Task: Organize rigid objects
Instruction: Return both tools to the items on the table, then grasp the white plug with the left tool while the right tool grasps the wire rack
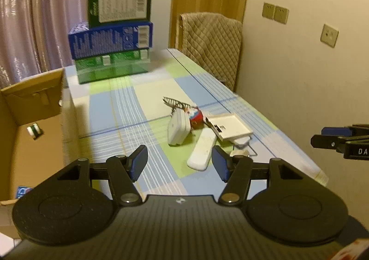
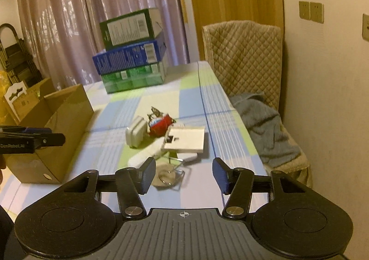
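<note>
Item: cluster of small rigid objects on the checked tabletop [image 2: 207,80], lying just ahead of both sets of jaws.

Contents: white case [image 2: 136,133], red toy [image 2: 161,126], flat white square plate [image 2: 184,140], white stick-shaped device [image 1: 201,150], and a wire-and-disc piece [image 2: 169,175] nearest the right gripper.

Left gripper [image 1: 180,163]: jaws partly open, empty, with the stick-shaped device just beyond its right pad.

Right gripper [image 2: 183,175]: jaws partly open, empty, hovering over the wire piece.

Handling note: each pick likely goes best one item at a time, pads squared to the narrow sides, then into the cardboard box [image 2: 62,131] off to the left.

View differences: the left wrist view looks into the box, where one small striped item [image 1: 34,131] lies; the right wrist view alone shows the grey cloth [image 2: 265,121] on the chair.
</note>
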Demonstrator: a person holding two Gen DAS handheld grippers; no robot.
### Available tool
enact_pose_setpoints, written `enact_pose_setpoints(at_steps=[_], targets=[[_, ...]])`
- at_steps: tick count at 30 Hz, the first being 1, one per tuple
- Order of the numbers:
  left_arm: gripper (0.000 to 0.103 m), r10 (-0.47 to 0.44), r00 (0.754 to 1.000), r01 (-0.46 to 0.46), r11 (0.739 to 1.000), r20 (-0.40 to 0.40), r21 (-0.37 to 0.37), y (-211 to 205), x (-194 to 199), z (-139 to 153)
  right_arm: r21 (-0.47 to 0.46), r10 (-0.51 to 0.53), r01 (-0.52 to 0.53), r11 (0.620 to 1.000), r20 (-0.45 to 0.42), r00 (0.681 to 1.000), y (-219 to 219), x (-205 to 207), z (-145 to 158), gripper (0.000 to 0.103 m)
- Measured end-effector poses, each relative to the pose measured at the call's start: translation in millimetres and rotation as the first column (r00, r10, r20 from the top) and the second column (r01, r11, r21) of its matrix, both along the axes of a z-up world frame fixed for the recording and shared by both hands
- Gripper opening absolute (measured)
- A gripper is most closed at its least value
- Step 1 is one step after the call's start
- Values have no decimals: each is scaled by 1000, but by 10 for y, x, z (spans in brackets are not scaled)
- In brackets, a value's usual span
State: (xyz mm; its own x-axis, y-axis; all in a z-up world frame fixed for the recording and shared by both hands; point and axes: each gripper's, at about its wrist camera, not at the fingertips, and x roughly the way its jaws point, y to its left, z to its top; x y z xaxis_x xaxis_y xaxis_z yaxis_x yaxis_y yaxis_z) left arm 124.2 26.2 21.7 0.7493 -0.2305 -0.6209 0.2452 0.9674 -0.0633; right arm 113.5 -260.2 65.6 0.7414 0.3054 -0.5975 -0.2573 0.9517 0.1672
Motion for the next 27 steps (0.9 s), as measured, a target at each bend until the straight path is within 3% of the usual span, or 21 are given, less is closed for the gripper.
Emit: enact_pose_setpoints(at_steps=[17,27], targets=[[56,-117,989,120,992,-84,29,-179,422,-563,-43,62,-67,997,-107,992,140,460,-561,58],[56,-323,937,331,942,-129,44,-486,612,-844,-73,84,-95,993,-133,988,160,672,-721,58]])
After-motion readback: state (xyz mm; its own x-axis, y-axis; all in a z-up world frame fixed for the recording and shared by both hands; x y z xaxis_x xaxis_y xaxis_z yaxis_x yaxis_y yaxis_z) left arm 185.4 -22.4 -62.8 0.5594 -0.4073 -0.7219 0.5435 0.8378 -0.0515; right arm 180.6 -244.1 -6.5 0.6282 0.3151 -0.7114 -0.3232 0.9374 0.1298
